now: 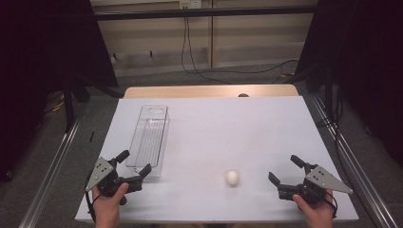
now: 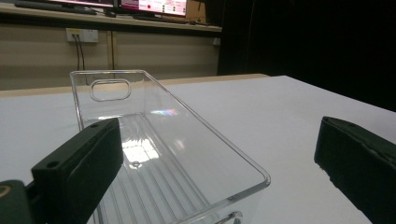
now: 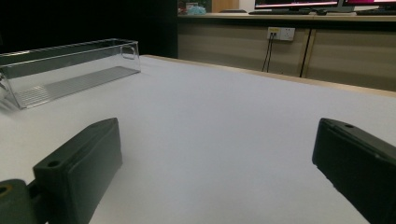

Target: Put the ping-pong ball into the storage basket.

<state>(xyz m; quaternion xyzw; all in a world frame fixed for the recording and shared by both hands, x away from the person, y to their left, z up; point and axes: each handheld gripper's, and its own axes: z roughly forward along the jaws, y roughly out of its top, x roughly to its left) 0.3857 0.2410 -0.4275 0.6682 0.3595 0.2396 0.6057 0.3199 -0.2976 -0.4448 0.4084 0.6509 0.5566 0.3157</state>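
Egg: a small white egg (image 1: 232, 177) lies on the white counter (image 1: 237, 128), near the person's edge, between the two grippers and closer to the right one.
Egg and right fingers: the egg sits just off the tips of the right gripper (image 1: 283, 170), apart from them, with bare counter between.
Egg and left fingers: well apart; the left gripper (image 1: 134, 163) is over at the other side of the counter.
Tray: a clear plastic tray (image 1: 150, 137), long and narrow, lies lengthwise on the left part of the counter, its near end by the left gripper.
Left fingers: spread wide, holding nothing; in the left gripper view the tray's near end (image 2: 196, 186) lies between them and just ahead. From above, one fingertip overlaps the tray's near corner; whether it touches cannot be told.
Right fingers: spread wide, empty, pointing across the counter toward the left; in the right gripper view bare counter lies between them.
Hands: each gripper is held by a hand at the near edge, left hand (image 1: 108, 202), right hand (image 1: 317, 209).
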